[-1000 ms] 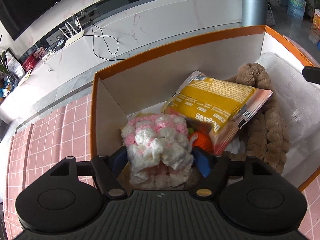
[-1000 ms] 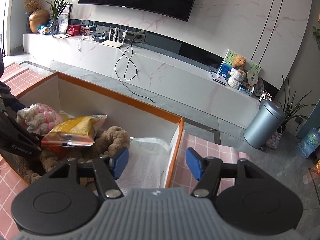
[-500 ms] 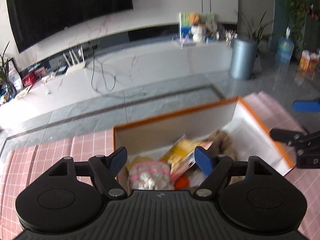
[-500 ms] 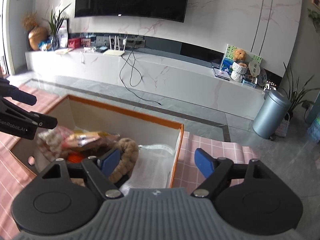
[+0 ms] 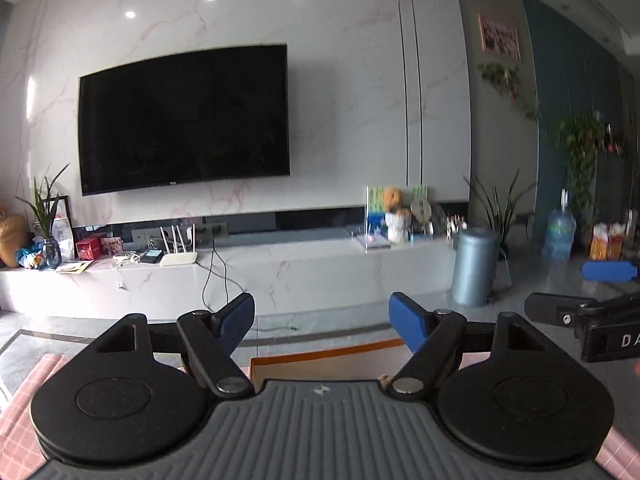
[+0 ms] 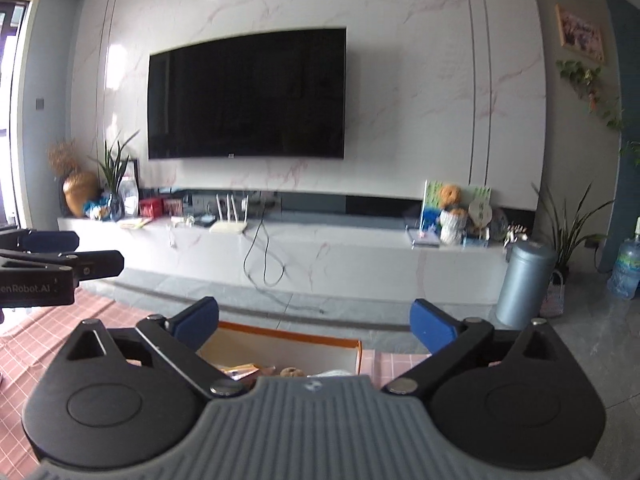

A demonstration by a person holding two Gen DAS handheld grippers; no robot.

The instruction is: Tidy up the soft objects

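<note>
Both grippers are raised and face the TV wall. My left gripper is open and empty. My right gripper is open and empty. The orange-rimmed white box sits low between the right fingers; a yellow packet and a brown plush toy peek out of it. In the left wrist view only the box's far wall shows. The pink and white knitted toy is hidden. The right gripper shows at the right edge of the left wrist view, the left gripper at the left edge of the right wrist view.
A pink checked cloth covers the surface under the box. Beyond stand a white marble TV bench, a large black TV, a grey bin, a water jug and potted plants.
The left gripper let go of the pink and white knitted toy into the box and opened. Both grippers then rose and tilted up from the box toward the TV wall.
</note>
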